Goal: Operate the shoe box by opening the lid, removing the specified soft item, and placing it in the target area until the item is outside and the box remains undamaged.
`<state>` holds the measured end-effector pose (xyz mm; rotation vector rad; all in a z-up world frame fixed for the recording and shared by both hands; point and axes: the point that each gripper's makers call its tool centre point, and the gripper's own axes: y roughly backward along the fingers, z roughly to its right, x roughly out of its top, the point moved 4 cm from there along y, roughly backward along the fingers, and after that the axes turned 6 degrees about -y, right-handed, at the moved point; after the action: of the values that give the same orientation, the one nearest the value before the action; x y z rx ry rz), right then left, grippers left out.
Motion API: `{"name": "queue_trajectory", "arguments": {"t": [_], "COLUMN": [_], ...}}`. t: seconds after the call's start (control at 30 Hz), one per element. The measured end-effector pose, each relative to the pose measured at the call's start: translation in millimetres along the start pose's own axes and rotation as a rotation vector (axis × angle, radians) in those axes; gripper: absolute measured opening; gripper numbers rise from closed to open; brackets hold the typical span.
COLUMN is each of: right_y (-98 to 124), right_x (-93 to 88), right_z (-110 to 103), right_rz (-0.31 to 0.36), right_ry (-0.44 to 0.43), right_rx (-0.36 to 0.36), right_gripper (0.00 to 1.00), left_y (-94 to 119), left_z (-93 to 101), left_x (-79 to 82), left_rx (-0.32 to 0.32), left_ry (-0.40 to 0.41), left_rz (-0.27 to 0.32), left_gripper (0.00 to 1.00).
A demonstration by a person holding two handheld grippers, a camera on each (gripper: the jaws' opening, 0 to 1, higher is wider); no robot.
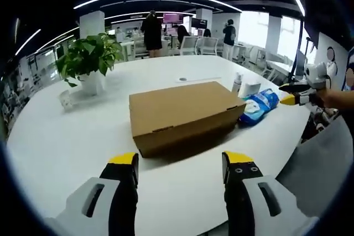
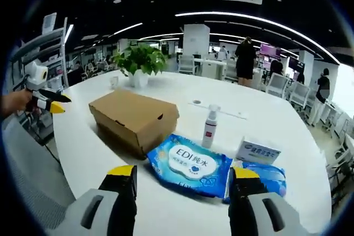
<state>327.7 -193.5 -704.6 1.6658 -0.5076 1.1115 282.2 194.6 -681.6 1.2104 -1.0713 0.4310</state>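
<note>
Left claw [image 1: 180,165]: released, jaws spread wide w/ nothing between; hangs over the white table [image 1: 61,142], aimed at the near long side of the shoe box [image 1: 182,115].
Right claw [image 2: 182,179]: released too, jaws apart, empty; hovers above the wipes, off the box's end.
Shoe box: straight ahead of left claw, just past the tips; ahead-left of right claw. Lid shut, flat, tabs tucked. Looks undented.
Why I'm spread: one claw per side, I reckon, so one can pin the base while the other lifts the lid w/o tearing cardboard.
Soft item: presumably inside; lid's down, can't see it.
Blue wipes pack [image 2: 191,164]: right under right claw's tips, touching box's end corner. Second blue pack [image 2: 264,175] by my right jaw.
Spray bottle [image 2: 209,127]: upright, just beyond the wipes.
Small white box [image 2: 258,151]: ahead-right of right claw, behind the 2nd pack.
Potted plant [image 1: 88,59]: far-left of left claw, well clear of the box.
Target area: not marked that I can tell; open table to left claw's left seems likely.
Stage: lid not yet opened, job at its start.
Risk: the wipes crowd the box's end, so right claw could snag them.
Background: ppl stand well beyond the table.
</note>
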Motion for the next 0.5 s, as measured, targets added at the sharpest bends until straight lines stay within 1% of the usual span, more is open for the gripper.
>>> {"name": "queue_trajectory", "arguments": {"t": [0.17,0.23,0.33,0.4,0.5], "right_y": [21,27,37,42,49], "right_x": [-12.9,-16.9,-24.2,-27.9,-32.7], "right_z": [0,-1,-3,-4,-7], "right_rz": [-0.006,-0.008,-0.012,-0.016,-0.009], "right_ry": [-0.017,-0.019,-0.04,-0.038,-0.028], "right_rx": [-0.027,-0.035,-0.046,-0.051,-0.045], "right_gripper": [0.79,0.83,0.88,0.91,0.91], "left_y": [11,16,22,26,33], "left_z": [15.0,19.2,22.9,23.2,23.6], "left_x": [-1.2,-1.0,-1.8,-2.5,-4.1], "left_rx": [0.008,0.017,0.024,0.035,0.049], "left_ry": [-0.035,-0.051,-0.063,-0.059,-0.019], "left_rz": [0.021,0.039,0.051,0.06,0.089], "left_gripper": [0.71,0.74,0.78,0.82,0.86]}}
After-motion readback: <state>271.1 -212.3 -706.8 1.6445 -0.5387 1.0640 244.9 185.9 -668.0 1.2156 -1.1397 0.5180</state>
